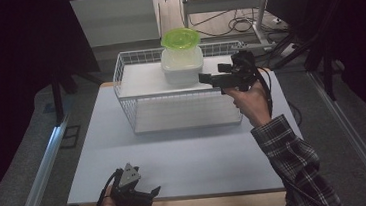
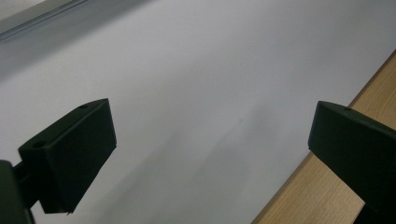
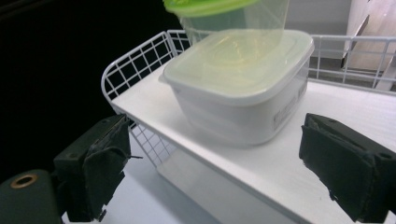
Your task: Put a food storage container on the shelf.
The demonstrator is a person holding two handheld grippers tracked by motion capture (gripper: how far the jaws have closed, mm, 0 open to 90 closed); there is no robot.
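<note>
Open right gripper (image 3: 210, 172) before lidded white container (image 3: 243, 88) under green-lidded tub (image 3: 224, 11).

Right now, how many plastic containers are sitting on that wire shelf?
2, stacked on the wire shelf's upper level: a white square container at the bottom, and a clear tub with green lid resting on it. Nothing seems hidden behind.

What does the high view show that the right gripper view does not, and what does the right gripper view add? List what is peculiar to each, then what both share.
High view alone: the left gripper low at the near edge of the pale table, the right gripper seen from outside, the checked sleeve, and the wire rack's lower shelf.

Right gripper view alone: its own jaws standing wide apart before the square container, and a label on that container's side.

Both: the square lidded container on the rack's top shelf, with the green-lidded tub stacked on it.
</note>
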